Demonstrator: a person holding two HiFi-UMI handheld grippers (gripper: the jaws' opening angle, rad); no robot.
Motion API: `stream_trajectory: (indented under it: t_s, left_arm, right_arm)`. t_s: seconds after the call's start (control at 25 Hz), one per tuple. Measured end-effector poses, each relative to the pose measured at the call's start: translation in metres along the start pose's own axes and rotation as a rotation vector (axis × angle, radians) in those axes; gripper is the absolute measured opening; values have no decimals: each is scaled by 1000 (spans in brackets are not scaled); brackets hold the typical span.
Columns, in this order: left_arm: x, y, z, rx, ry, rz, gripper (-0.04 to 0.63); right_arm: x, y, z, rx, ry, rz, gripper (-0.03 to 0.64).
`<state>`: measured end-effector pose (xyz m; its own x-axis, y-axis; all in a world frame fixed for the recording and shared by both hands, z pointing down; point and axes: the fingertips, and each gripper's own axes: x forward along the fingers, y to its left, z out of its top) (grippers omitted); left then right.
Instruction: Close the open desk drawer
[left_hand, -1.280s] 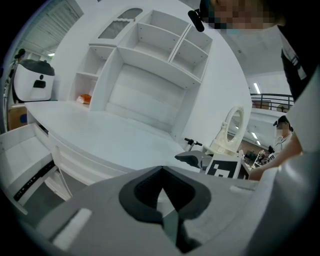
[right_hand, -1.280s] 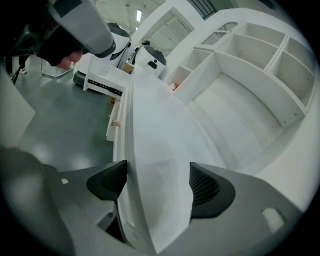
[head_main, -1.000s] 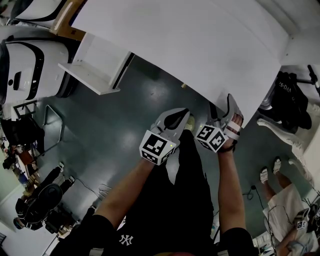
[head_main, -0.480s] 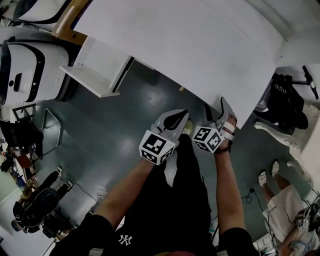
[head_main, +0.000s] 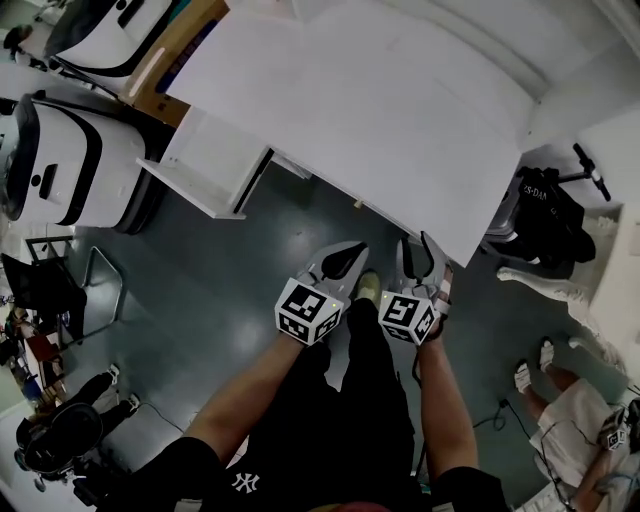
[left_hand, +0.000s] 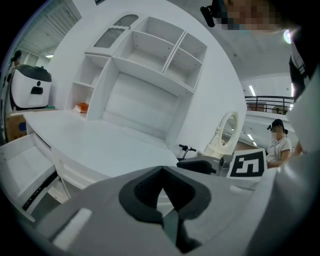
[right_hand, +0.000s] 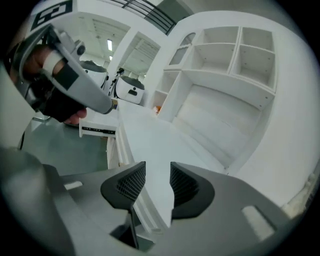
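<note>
White drawer (head_main: 205, 160) juts down-left from the desk (head_main: 380, 110) — front edge diagonal.

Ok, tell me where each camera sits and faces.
Head view: on the head, steeply down on white desk, open drawer, forearms, legs, left gripper, right gripper.
Left gripper view: past its shut jaws, across the desk to the shelf unit.
Right gripper view: between open jaws, along the desk edge towards the drawer.
All three share desk and drawer.

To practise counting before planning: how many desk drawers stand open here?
1. The open drawer juts from the left end of the white desk in the head view; others may hide beneath the desktop.
</note>
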<state>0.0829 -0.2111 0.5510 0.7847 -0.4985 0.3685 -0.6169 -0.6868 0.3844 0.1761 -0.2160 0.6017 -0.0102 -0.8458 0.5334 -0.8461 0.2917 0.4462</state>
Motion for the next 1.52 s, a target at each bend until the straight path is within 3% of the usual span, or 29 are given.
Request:
stream_trajectory:
  t_s: [0.12,0.36,0.84,1.52]
  left_arm:
    - [-16,-10,12,5,-14,-14,0]
    - [-51,-28,30,38,-32,-24,0]
    - [-122,-64,70,54,-91,-37,0]
    - [-204,-109,139,80,-202,-60,0]
  right_arm:
    - [-24,-1,26,43,-38,-17,111]
    - [-68,5,62,218,-92,7,26]
    - [-148,10,119,419,-181,89,25]
    - [-235,16,204,524,-338,160,25]
